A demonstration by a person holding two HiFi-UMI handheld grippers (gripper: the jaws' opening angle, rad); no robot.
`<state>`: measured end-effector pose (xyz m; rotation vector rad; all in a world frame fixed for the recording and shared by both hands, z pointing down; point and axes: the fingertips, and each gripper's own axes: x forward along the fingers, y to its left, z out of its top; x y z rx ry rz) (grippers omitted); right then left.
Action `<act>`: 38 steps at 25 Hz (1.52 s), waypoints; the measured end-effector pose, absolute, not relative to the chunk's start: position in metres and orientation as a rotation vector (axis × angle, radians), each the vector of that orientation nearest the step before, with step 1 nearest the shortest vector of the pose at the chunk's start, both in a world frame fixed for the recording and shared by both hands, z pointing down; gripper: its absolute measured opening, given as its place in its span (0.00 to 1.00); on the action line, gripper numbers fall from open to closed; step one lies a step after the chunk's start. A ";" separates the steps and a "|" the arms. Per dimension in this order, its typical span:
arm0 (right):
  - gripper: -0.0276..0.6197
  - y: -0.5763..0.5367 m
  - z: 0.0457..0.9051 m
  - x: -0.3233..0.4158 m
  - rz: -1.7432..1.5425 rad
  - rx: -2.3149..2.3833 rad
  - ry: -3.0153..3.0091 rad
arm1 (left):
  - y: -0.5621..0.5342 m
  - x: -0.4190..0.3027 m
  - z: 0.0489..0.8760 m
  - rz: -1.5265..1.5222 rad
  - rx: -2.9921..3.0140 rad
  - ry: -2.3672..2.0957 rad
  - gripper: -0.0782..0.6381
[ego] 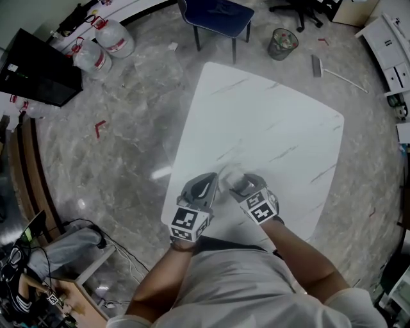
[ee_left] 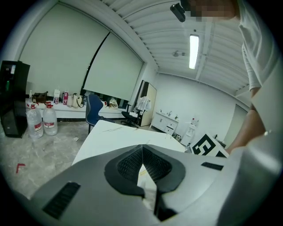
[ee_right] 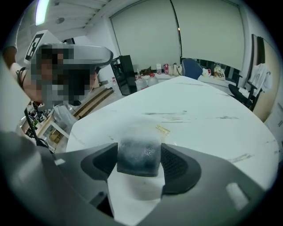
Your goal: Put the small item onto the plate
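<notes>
Right tongs (ee_right: 139, 155) first: clamped snug on the small item (ee_right: 138, 148), a frosted see-through lump, darker toward the bottom, pinched between both pads. Left tongs (ee_left: 142, 154): tips pressed together, nothing gripped. Parked side by side, nearly touching, over the near edge of the white marble-look table (ego: 269, 122). Further out: grey stone floor (ego: 128, 128), blue chair (ego: 218, 16), water jugs (ego: 115, 37).

Smooth marbled table (ego: 269, 128), frosted small item (ee_right: 139, 152)

The white table (ego: 275, 128) has faint grey veins, the floor (ego: 128, 109) is mottled grey, the chair (ego: 218, 16) dark blue, the small item (ee_right: 138, 154) frosted smoky-clear.
</notes>
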<state>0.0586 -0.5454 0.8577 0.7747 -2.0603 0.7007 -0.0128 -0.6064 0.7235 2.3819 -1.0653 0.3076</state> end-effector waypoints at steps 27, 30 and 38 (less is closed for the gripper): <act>0.34 -0.525 0.781 0.067 0.532 0.863 -2.223 | -0.564 0.006 0.689 0.315 2.412 -1.122 0.12; 0.19 -0.519 0.738 0.070 0.455 0.918 -2.322 | -0.549 0.016 0.668 0.296 2.439 -1.133 0.12; 0.05 -0.488 0.622 0.088 0.391 0.987 -2.515 | -0.512 0.042 0.588 0.202 2.537 -1.177 0.12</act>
